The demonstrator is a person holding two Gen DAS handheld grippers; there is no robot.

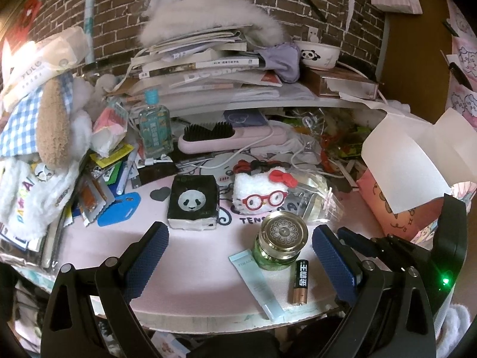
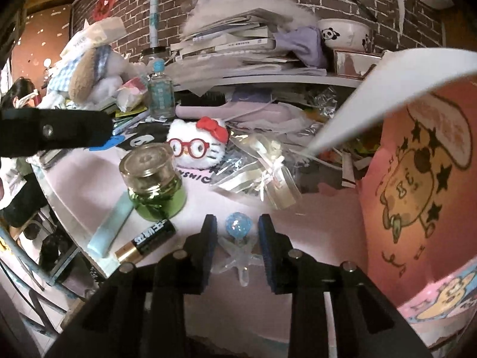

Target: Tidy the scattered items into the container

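My left gripper hangs open over the pink table's front edge. Between its fingers stand a green glass jar with a gold lid, a pale blue tube and a black-and-gold battery, none of them touched. My right gripper is open, its fingers on either side of a clear star-shaped toy with a blue glitter ball that lies on the table. The pink cartoon box stands open at the right, its white flap raised. A black panda box and a white cat plush with red glasses sit farther back.
Clutter rings the back of the table: a pink hairbrush, a clear bottle, cellophane bags, cables, snack packets and a plush dog. A shelf above carries stacked books and a panda bowl. The brick wall is behind.
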